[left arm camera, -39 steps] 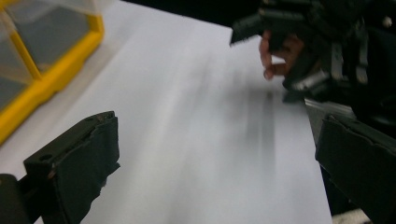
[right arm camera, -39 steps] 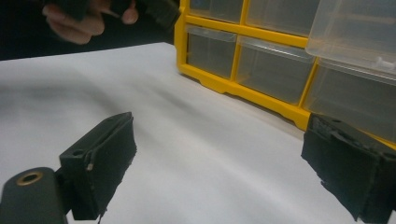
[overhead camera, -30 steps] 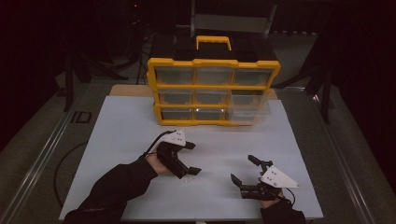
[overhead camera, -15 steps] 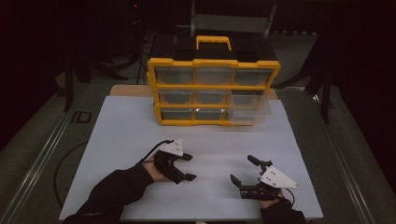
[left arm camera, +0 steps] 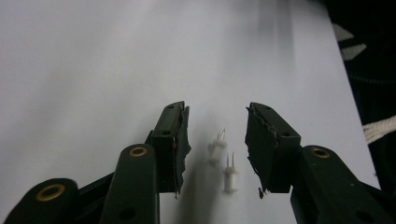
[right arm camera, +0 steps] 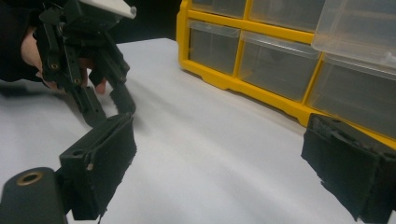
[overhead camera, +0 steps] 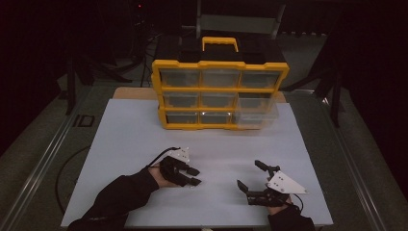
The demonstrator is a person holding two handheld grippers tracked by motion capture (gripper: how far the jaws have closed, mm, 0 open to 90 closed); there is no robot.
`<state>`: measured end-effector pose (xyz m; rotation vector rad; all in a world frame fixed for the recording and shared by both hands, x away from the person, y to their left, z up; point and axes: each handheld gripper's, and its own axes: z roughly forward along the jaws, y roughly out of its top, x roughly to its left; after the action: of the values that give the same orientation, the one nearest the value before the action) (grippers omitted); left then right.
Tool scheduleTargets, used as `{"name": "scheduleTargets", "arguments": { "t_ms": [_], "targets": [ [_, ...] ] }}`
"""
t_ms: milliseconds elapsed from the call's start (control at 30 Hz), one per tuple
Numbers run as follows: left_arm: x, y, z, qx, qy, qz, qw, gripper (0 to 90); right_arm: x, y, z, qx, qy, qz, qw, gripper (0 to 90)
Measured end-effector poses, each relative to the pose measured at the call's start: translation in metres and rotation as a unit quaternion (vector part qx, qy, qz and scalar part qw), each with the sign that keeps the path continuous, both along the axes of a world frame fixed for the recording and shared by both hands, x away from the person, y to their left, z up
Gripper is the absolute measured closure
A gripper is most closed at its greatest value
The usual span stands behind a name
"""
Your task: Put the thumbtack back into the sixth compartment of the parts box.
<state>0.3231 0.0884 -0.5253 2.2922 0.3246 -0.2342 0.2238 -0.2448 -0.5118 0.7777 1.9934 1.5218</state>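
Two small white plastic plugs with thin metal pins [left arm camera: 224, 158] lie side by side on the white worktop [overhead camera: 125, 139], well in front of the yellow plastic organiser with clear drawers [overhead camera: 219, 94], between the released fingers of the left gripper [overhead camera: 192, 176]. If these fingers clench now, they may catch both plugs together or flick one away, because the plugs are light and close. The right gripper [overhead camera: 250, 175], also released, waits empty further right of the plugs.

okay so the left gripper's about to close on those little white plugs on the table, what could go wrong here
The two white pronged plugs lie side by side between the left gripper's open jaws, so closing may catch both or flick one away. They are tiny and pale against the white table, easy to lose. A slightly pulled-out drawer on the yellow organizer could snag.
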Motion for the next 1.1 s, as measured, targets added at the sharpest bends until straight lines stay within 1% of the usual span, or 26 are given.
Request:
{"name": "scheduleTargets", "arguments": {
  "t_ms": [33,67,100,167,200,300,367,400,433,467,533,600,633,700,733,767,833,967,1033,1100],
  "targets": [
    [0.0,-0.001,-0.002,0.004,0.001,-0.004,1.0,58.6,0.0,0.0,0.0,0.0,0.0,0.0,1.0,9.6],
    [-0.001,-0.001,-0.002,0.006,0.002,-0.006,1.0,61.8,0.0,0.0,0.0,0.0,-0.001,0.0,1.0,9.6],
    [-0.001,-0.002,-0.003,0.013,0.0,-0.003,0.9999,62.9,0.0,0.0,0.0,0.0,0.0,0.0,1.0,9.6],
    [-0.001,-0.004,-0.005,0.019,0.0,-0.001,0.9998,64.2,0.0,0.0,0.0,0.0,-0.001,-0.001,1.0,9.6],
    [0.0,-0.005,-0.007,0.028,-0.001,0.001,0.9996,66.8,0.0,0.0,0.0,0.0,0.0,0.0,1.0,9.6],
    [0.0,-0.005,-0.007,0.029,-0.003,0.002,0.9996,69.0,0.0,0.0,0.0,0.0,0.0,-0.001,1.0,9.6],
    [0.0,-0.006,-0.006,0.033,-0.008,0.001,0.9994,71.8,0.0,-0.001,0.0,0.0,-0.001,-0.001,1.0,9.6],
    [0.0,-0.007,-0.006,0.033,-0.008,-0.002,0.9994,73.3,0.0,-0.001,0.0,0.0,-0.001,-0.001,1.0,9.6],
    [0.0,-0.007,-0.006,0.035,-0.01,-0.002,0.9993,73.4,0.0,-0.001,0.0,0.0,-0.001,-0.001,1.0,9.6],
    [0.0,-0.008,-0.006,0.038,-0.014,-0.001,0.9992,75.2,0.0,-0.001,0.0,0.0,-0.002,0.0,1.0,9.6],
    [0.001,-0.008,-0.006,0.041,-0.011,0.002,0.9991,79.1,0.0,0.0,0.0,0.0,-0.001,-0.001,1.0,9.6],
    [0.001,-0.008,-0.006,0.044,-0.014,0.004,0.9989,84.5,0.0,0.0,0.0,0.0,-0.001,-0.001,1.0,9.6],
    [0.002,-0.008,-0.006,0.045,-0.014,0.004,0.9989,84.8,0.0,0.0,0.0,0.0,-0.001,-0.001,1.0,9.6],
    [0.001,-0.009,-0.005,0.052,-0.021,0.001,0.9984,85.3,0.0,-0.001,0.0,0.0,-0.001,-0.001,1.0,9.6],
    [0.001,-0.009,-0.005,0.052,-0.021,0.001,0.9984,85.4,0.0,-0.001,0.0,0.0,-0.001,-0.001,1.0,9.6],
    [0.001,-0.01,-0.004,0.057,-0.025,-0.002,0.998,85.4,0.0,0.0,0.0,0.0,-0.001,-0.001,1.0,9.6],
    [0.0,-0.011,-0.003,0.06,-0.027,-0.002,0.9979,86.0,0.0,0.0,0.0,0.0,0.0,-0.001,1.0,9.6],
    [0.0,-0.011,-0.002,0.06,-0.031,-0.003,0.9977,86.1,0.0,-0.001,0.0,0.0,-0.002,-0.001,1.0,9.6],
    [0.001,-0.01,0.0,0.054,-0.03,-0.002,0.9981,86.1,0.0,0.0,0.0,0.0,-0.002,-0.001,1.0,9.6],
    [0.001,-0.009,0.003,0.05,-0.035,0.001,0.9982,86.1,0.0,-0.001,0.0,0.001,-0.002,-0.001,1.0,9.5]
  ]
}}
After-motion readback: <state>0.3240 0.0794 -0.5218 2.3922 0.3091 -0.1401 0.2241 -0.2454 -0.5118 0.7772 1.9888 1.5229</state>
